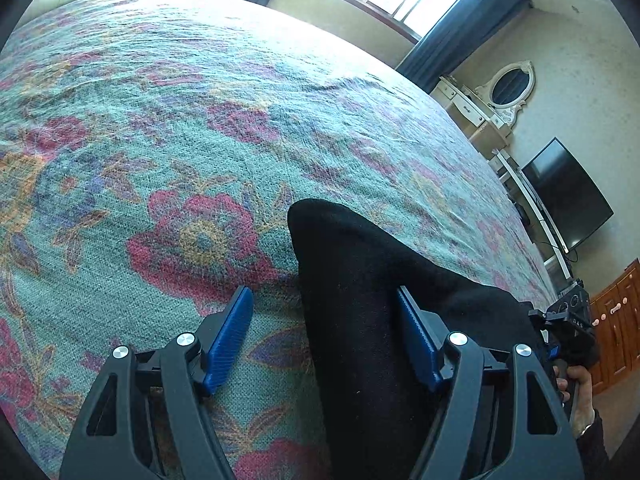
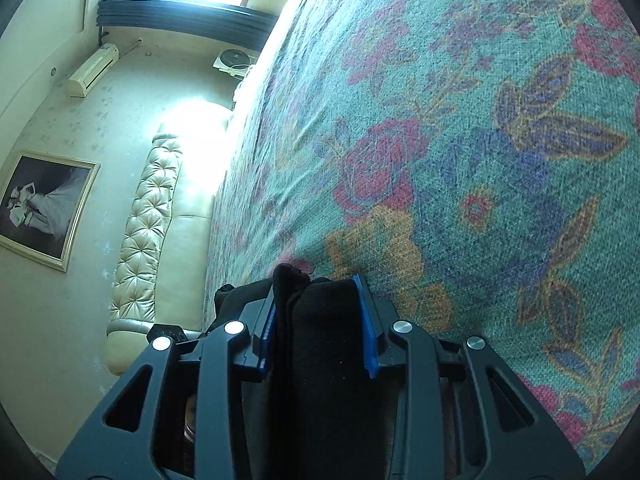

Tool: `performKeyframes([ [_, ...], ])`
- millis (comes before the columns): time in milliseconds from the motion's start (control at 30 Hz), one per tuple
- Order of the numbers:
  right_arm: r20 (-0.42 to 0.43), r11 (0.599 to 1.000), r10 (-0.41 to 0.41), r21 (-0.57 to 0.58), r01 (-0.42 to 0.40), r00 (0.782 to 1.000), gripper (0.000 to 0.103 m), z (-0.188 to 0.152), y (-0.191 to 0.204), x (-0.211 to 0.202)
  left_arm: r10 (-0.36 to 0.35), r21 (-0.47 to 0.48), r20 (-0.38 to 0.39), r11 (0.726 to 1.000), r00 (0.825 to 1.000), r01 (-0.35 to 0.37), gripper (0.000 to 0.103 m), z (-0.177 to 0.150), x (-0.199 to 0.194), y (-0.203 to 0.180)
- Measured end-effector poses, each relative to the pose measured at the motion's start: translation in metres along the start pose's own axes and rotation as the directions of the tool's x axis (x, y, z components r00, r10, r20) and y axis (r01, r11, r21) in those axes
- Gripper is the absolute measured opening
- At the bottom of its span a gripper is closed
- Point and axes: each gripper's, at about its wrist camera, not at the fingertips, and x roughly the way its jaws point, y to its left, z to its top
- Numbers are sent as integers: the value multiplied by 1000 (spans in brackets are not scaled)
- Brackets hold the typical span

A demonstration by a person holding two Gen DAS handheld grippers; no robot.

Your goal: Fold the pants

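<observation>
Between the blue pads of the right hand-held gripper (image 2: 322,320) sits a bunched fold of the black pants (image 2: 320,360), the jaws drawn in against the cloth on both sides and pinching it. A small tuft of the fabric pokes up past the fingertips. Just beyond lies the bed (image 2: 460,140), covered in a teal spread patterned with red, orange and blue flowers. Past the bed's edge stand a cream tufted headboard (image 2: 148,224), a framed picture (image 2: 44,208) on the wall and an air conditioner (image 2: 92,70) near the window.

The left hand-held gripper (image 1: 324,320) hangs over the same bed (image 1: 180,120) with its jaws spread wide. The pants (image 1: 352,300) run up between them as a dark tapered strip lying on the spread; the cloth touches the right-side pad, while the other pad stands apart from it over bare bedspread. Further out at the right edge, the other gripper's body (image 1: 572,320) shows beside the fabric. Beyond the bed are a white dresser with an oval mirror (image 1: 512,88), a dark television (image 1: 568,196) and blue curtains (image 1: 460,28).
</observation>
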Motion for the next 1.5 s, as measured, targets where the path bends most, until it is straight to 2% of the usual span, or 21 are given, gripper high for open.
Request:
performKeyframes([
  [500,26,999,21,38,-22,999,34,0,-4,-12,-47,-6,-2,999,999,47,73,3,-2,9],
  [800,97,995,36,87,-45,995,36,-3,-17,-39,-64,-11,2,998,998,64,75,3,-5,12],
  [900,129,991,42,124,-58,991,33,-9,-27,-52,-68,-12,1,998,998,68,76,3,-6,12],
  [1033,146,991,28,124,-46,989,32,-24,-33,-69,-76,-14,1,997,997,76,79,0,-10,12],
  [1233,151,993,1,117,-19,989,33,-62,-34,-89,-41,-33,10,999,999,42,79,-14,-29,9],
  [1500,160,991,11,133,-32,987,33,-120,-32,-109,-18,-99,50,995,999,23,79,-60,-82,9],
])
